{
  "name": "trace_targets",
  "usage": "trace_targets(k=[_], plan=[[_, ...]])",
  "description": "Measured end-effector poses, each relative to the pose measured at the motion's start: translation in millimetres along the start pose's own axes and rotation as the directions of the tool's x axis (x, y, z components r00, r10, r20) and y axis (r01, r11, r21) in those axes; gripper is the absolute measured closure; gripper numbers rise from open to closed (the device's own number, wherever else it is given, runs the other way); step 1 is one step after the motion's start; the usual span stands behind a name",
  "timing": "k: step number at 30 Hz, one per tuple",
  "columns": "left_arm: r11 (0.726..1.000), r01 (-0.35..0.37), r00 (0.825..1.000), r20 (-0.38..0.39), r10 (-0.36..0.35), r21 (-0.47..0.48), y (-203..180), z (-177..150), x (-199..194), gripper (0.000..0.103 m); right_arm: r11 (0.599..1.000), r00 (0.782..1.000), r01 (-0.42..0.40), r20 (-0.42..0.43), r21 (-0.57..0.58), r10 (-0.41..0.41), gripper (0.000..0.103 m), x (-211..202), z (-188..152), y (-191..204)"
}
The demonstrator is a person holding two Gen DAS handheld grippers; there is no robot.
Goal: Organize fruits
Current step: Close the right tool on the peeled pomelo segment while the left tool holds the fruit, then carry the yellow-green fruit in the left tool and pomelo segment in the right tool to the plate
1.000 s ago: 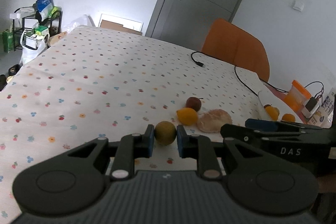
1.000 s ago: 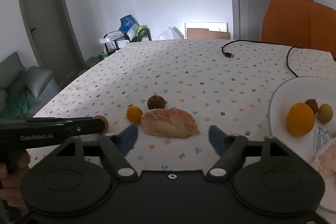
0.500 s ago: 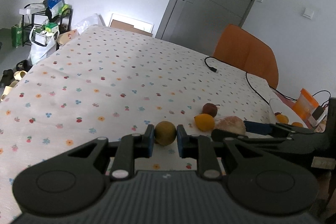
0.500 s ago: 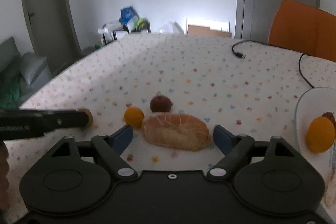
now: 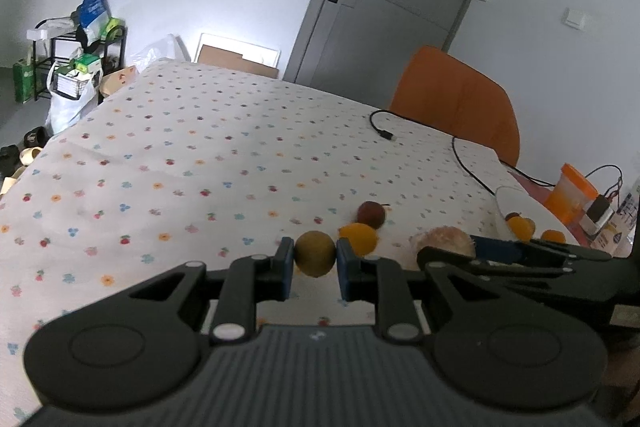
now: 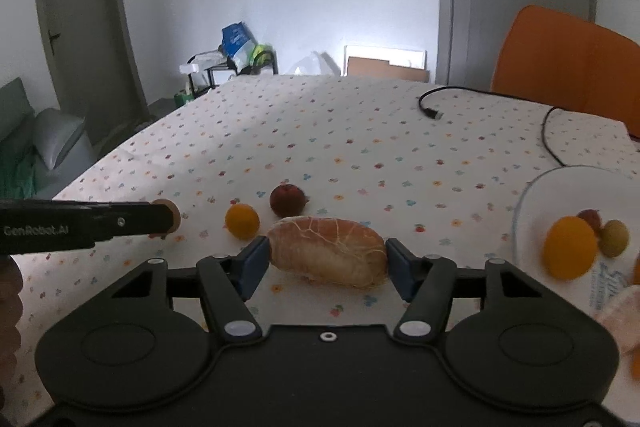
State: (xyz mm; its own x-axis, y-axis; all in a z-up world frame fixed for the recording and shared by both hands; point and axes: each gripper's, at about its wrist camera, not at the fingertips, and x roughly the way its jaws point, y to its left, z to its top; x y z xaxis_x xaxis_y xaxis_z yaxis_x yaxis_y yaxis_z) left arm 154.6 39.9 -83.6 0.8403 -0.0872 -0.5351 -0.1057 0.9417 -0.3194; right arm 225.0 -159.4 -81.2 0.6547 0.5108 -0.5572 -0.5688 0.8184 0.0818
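Your left gripper [image 5: 315, 261] is clamped on the small round olive-green fruit [image 5: 315, 253], blue pads pressing both its sides, held just above the dotted white tablecloth [image 5: 208, 163] near its front edge. Hold that squeeze as it is; a round fruit rolls out if you ease off.

Your right gripper [image 6: 327, 261] has just been closing, and the oblong tan crusty bread roll [image 6: 327, 251] lies between its jaws. The blue pads sit right at the roll's two ends; I cannot tell whether they press yet. Close gently and evenly so that both pads meet the ends together, since a soft roll will probably dent or twist out if one side pushes first. Grip low, near the middle of its height, then lift straight up before you swing.

Mind the small round orange fruit [image 6: 242, 221] and the dark red round fruit [image 6: 288, 199], which sit just beyond the roll's left end, the red one nearly touching it. The clear glass bowl [image 6: 560, 175] at the tablecloth's right edge already holds a large orange fruit [image 6: 570, 247] and two small ones.
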Motion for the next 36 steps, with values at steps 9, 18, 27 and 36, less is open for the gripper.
trace_targets(k=[9,18,27,36], plan=[[0.999,0.035,0.999,0.002,-0.035,0.038,-23.5,2.3,1.4,0.082,0.999,0.998,0.017,0.064,0.034,-0.019,0.043,-30.4,2.5,-17.4],[0.992,0.088,0.996,0.006,-0.089,0.088,-58.0,7.2,5.8,0.082,0.995,0.991,0.065,0.109,0.071,-0.072,0.043,-58.3,1.2,-43.7],[0.98,0.15,0.989,-0.013,-0.149,0.135,-94.4,7.2,16.9,0.082,0.984,0.981,0.13,0.125,0.123,-0.146,0.044,-77.8,-6.0,-73.9],[0.959,0.201,0.98,-0.042,-0.197,0.201,-134.6,3.0,28.3,0.082,0.97,0.967,0.178,0.151,0.167,-0.204,0.044,-98.4,-15.3,-99.8]])
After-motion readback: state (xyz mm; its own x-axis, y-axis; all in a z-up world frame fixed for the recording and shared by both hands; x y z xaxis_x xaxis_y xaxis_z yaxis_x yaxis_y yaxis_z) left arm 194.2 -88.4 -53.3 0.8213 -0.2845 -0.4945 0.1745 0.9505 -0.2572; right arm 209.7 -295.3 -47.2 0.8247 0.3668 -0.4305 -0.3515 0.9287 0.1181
